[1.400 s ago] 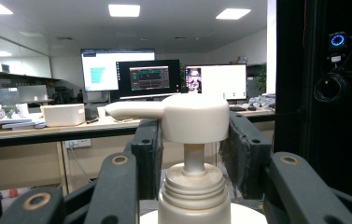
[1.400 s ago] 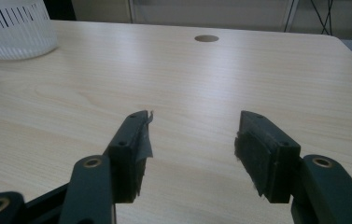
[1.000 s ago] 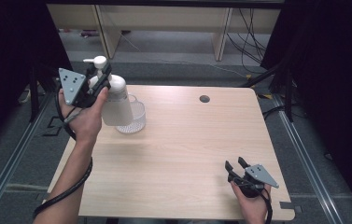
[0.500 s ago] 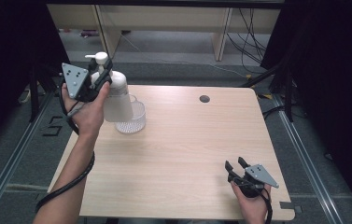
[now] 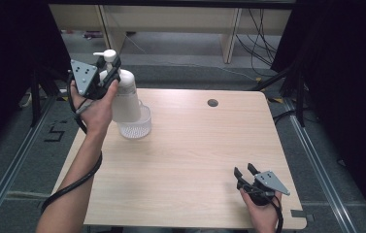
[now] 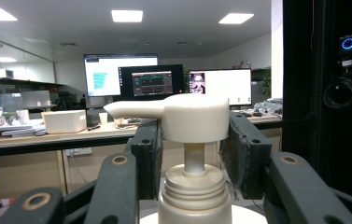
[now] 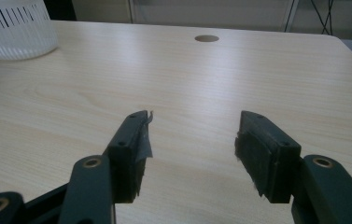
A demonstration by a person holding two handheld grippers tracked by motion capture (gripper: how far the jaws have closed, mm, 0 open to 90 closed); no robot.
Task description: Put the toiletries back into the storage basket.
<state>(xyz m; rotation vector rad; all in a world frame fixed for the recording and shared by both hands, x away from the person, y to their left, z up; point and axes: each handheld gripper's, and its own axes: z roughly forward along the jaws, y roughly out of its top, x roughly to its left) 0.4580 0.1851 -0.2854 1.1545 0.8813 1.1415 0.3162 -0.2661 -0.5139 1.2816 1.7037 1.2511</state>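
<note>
A white pump bottle stands upright at the table's far left, its base over or inside a clear ribbed cup; I cannot tell whether it rests in the cup. My left gripper is shut on the bottle's top. In the left gripper view its pads press both sides of the pump head, whose spout points left. My right gripper lies low near the table's front right corner, open, nothing between its fingers. The ribbed cup shows far off in the right gripper view.
The light wooden table has a round cable hole near its far edge. Dark curtains flank both sides. Shelving and cables lie on the floor beyond the table. Monitors on a desk show behind the pump head.
My left hand has carried the bottle a little to the right and farther from me, still over the cup. The right gripper has stayed put.
</note>
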